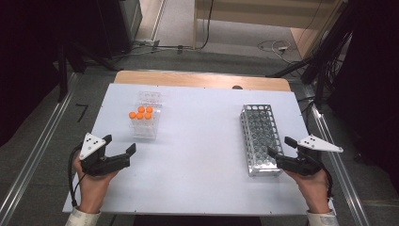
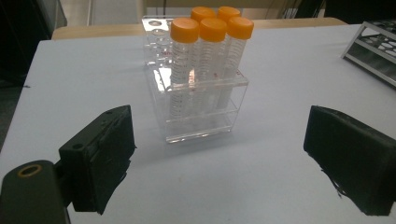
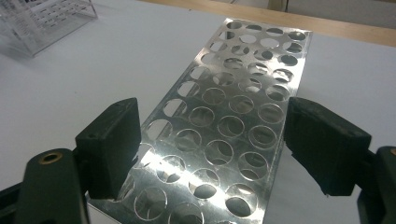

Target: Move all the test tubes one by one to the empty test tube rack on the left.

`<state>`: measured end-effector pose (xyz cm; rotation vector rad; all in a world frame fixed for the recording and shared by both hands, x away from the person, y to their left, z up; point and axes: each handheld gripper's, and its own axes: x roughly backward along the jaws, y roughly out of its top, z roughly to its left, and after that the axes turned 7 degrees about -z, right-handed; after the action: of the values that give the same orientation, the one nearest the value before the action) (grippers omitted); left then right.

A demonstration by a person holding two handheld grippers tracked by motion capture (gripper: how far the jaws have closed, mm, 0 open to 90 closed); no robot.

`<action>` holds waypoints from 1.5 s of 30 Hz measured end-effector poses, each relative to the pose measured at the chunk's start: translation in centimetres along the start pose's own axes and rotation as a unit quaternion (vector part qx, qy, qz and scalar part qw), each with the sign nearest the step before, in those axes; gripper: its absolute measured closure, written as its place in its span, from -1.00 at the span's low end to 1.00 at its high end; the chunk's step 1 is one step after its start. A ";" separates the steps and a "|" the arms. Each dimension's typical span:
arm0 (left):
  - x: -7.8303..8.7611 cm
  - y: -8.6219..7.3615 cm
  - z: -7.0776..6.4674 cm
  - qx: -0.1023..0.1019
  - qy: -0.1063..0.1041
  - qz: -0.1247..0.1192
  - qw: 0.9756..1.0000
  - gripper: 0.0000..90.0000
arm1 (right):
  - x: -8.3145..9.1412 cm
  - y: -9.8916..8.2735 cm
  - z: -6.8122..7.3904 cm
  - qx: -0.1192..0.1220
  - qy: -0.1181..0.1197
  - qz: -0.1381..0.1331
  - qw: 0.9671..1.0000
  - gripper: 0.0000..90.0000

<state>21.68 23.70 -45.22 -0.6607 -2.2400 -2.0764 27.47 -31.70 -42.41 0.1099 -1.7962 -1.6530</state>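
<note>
Figure. The left gripper (image 1: 119, 144) is hovering near the front left corner of the table (image 1: 197, 141), jaws spread wide and holding nothing, and it is pointing at the clear rack (image 2: 198, 100) just ahead of it. That rack is standing toward the table's left edge, carrying five orange-capped tubes (image 2: 212, 51) upright in its near holes; its far holes are standing empty. The right gripper (image 1: 278, 149) is likewise released, its jaws straddling the near end of the metal rack (image 3: 233, 126), which is lying along the right edge with every visible hole vacant.

Risks, as judged from this arrangement: the tubes are standing close together, so a wide jaw entering between caps is likely to be pushing a neighbour aside or tilting it. The clear rack looks light; a grip that is pulling at an angle could be lifting or dragging the rack with the tube. The smooth tube wall may be slipping in a loose grip, and the metal rack may be sliding if its end is nudged.
</note>
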 end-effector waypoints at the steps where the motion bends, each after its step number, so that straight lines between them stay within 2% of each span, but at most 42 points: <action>1: 0.1 -0.1 0.1 0.000 0.001 0.001 1.000 -0.80 | 0.1 -0.1 -0.1 -0.003 0.001 0.000 1.000 -0.61; 10: 0.9 -0.6 0.4 0.002 0.008 0.000 1.000 -0.80 | 0.9 -0.8 -0.7 -0.008 -0.009 0.000 1.000 -0.60; 20: 1.5 -1.4 1.3 0.000 0.027 0.001 1.000 -0.80 | 2.0 -1.9 -2.3 -0.022 -0.032 0.003 0.999 -0.60; 28: 1.8 -1.9 2.1 0.007 0.042 0.002 0.999 -0.80 | 3.1 -2.9 -3.6 -0.038 -0.056 0.006 0.998 -0.60; 36: 2.4 -2.6 2.8 0.009 0.056 0.005 0.998 -0.80 | 3.7 -3.8 -4.5 -0.048 -0.069 0.011 0.996 -0.60; 45: 2.6 -3.4 3.4 0.015 0.060 0.013 0.998 -0.80 | 4.3 -4.7 -5.2 -0.057 -0.083 0.018 0.995 -0.60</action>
<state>19.12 27.61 -48.04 -0.5444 -2.1820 -2.0097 25.15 -39.07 -45.07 -0.1140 -1.8083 -1.7797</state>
